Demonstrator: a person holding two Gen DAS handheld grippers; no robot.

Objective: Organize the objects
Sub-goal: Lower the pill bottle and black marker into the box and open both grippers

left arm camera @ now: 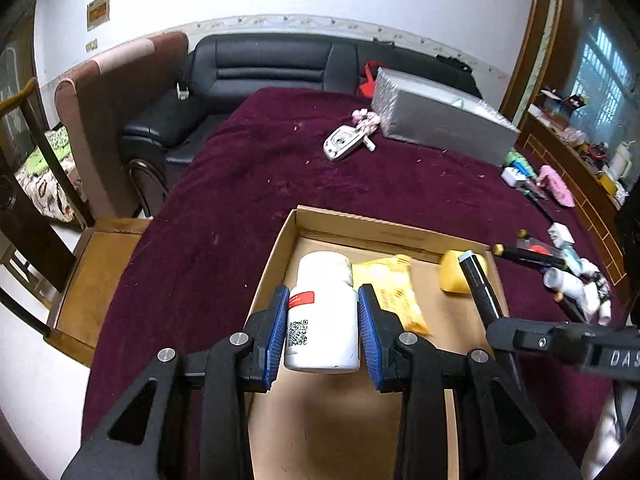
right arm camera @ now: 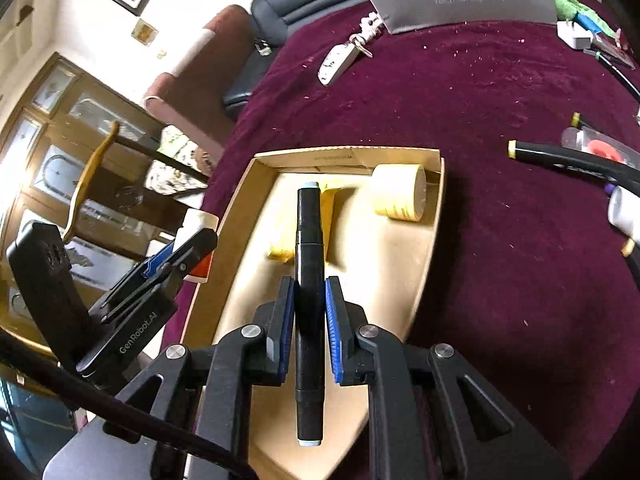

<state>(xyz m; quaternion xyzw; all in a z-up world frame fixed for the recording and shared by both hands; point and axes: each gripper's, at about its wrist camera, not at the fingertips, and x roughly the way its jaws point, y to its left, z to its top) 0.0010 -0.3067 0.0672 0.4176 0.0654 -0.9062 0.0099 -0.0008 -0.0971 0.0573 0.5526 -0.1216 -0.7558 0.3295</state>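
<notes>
The cardboard box [left arm camera: 400,236] rests on the maroon tablecloth [left arm camera: 248,184], containing a yellow packet [left arm camera: 394,284] and yellow roll [right arm camera: 398,192]. Left gripper [left arm camera: 323,322] grasps the white pill bottle [left arm camera: 324,312] above the box. Right gripper [right arm camera: 310,320] clamps the black marker [right arm camera: 308,280] likewise. Step: depositing. Next, lower and release each.

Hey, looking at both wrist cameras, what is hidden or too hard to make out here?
- Left wrist view: the printed label on the white plastic bottle is too small to read; the left gripper covers its sides.
- Right wrist view: the yellow packet in the cardboard box is blurred and partly hidden by the black marker that the right gripper holds.
</notes>
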